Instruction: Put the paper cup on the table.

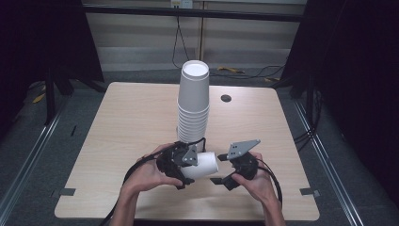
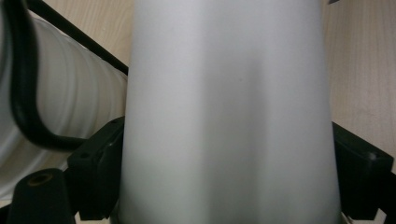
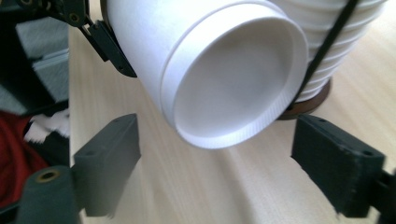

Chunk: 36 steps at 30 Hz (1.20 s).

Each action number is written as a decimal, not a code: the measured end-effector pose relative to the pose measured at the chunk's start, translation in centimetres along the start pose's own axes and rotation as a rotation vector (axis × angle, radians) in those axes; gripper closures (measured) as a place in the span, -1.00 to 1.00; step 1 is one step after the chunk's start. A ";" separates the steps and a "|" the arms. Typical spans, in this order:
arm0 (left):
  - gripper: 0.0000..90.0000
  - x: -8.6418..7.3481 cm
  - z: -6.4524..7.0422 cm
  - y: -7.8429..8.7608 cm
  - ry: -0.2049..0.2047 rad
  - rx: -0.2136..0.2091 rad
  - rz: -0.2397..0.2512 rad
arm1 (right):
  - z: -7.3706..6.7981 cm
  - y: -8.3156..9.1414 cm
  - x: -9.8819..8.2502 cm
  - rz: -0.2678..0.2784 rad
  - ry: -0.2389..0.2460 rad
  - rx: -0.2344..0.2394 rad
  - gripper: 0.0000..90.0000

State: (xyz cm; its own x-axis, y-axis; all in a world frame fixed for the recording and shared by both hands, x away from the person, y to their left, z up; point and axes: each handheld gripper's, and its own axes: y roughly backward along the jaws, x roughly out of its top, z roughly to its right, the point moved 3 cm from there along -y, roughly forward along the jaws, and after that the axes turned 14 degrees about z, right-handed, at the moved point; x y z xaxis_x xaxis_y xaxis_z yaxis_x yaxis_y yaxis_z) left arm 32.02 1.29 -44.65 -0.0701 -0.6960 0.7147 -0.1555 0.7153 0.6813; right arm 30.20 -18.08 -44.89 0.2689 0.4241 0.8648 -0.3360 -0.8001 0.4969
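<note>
The left gripper (image 1: 184,165) clamps a white paper cup (image 1: 203,165) on its side over the tabletop (image 1: 131,117) — the right gripper (image 1: 225,170) faces its rim, jaws wide, empty.

No text, label, brand, number or sign can be read in any of the views. The white paper cups (image 1: 193,101) are plain, with no print on their walls or rims, and the single cup (image 3: 219,70) lying on its side is blank inside and out. The wooden table (image 1: 127,122) bears no marking. At the top edge of the high view a small fixture on the far wall (image 1: 181,4) shows a spot of yellow and white, too small and blurred to tell whether it carries writing.
</note>
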 end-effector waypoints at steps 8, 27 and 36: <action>-0.71 -0.3 0.2 -0.7 -0.049 -0.038 -0.066 | 0.0 -1.0 0.4 -0.086 0.029 0.039 -0.69; -0.70 0.1 1.4 -1.6 -0.062 -0.059 -0.040 | -0.2 -2.8 0.9 -0.173 0.026 0.168 -0.64; -0.70 0.1 1.8 -1.9 -0.075 -0.084 -0.036 | -0.4 -3.1 0.8 -0.179 0.032 0.201 -0.58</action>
State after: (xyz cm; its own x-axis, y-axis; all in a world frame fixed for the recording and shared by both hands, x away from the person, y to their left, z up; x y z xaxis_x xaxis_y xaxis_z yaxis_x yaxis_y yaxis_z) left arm 30.56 -0.25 -46.15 -0.1403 -0.7221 0.6774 -0.0764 0.6900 0.7197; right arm 31.09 -15.05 -45.74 0.2782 0.5772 0.7677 -0.0986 -0.7779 0.6206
